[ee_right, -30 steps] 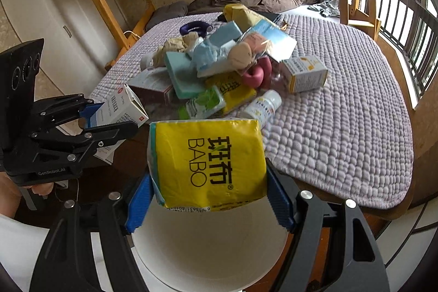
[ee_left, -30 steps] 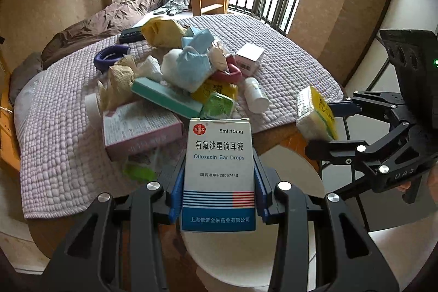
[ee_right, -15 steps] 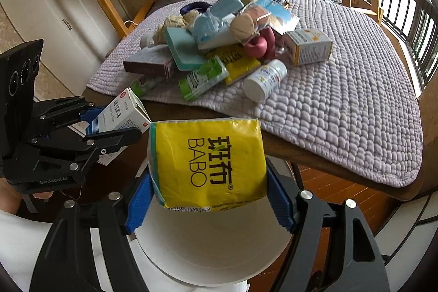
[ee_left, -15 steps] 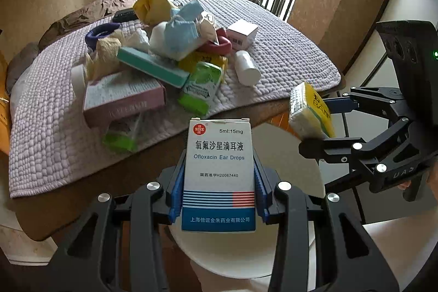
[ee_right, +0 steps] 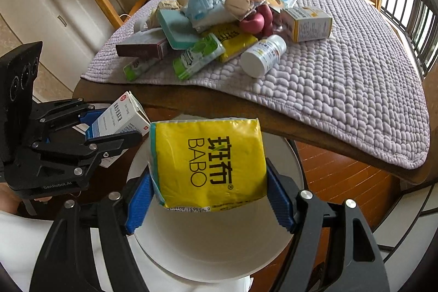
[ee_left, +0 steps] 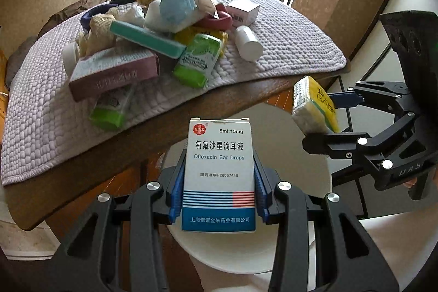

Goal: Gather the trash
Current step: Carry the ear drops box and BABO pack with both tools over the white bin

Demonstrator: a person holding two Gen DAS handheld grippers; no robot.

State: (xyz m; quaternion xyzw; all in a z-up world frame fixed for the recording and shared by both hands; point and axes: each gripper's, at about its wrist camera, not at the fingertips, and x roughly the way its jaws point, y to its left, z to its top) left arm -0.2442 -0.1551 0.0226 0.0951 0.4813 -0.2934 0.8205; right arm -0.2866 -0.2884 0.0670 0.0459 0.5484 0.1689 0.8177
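- Wooden table [ee_left: 191, 106] under a lilac quilted mat [ee_right: 342, 78] is carrying the trash pile [ee_left: 164, 26] at twelve o'clock from both your tools.
- Your left gripper [ee_left: 219, 182] is clamping a white-and-blue carton [ee_left: 219, 174] reading "SINE", "5ml:15mg", "Ofloxacin Ear Drops".
- Your right gripper [ee_right: 210, 190] is squeezing a yellow tissue pack [ee_right: 210, 158] printed "BABO".
- Both are hanging over the white round bin [ee_right: 213, 242] at six o'clock, below the table edge.
- At nine o'clock in the right view, "GenRobot.AI" is showing on the left tool's body.
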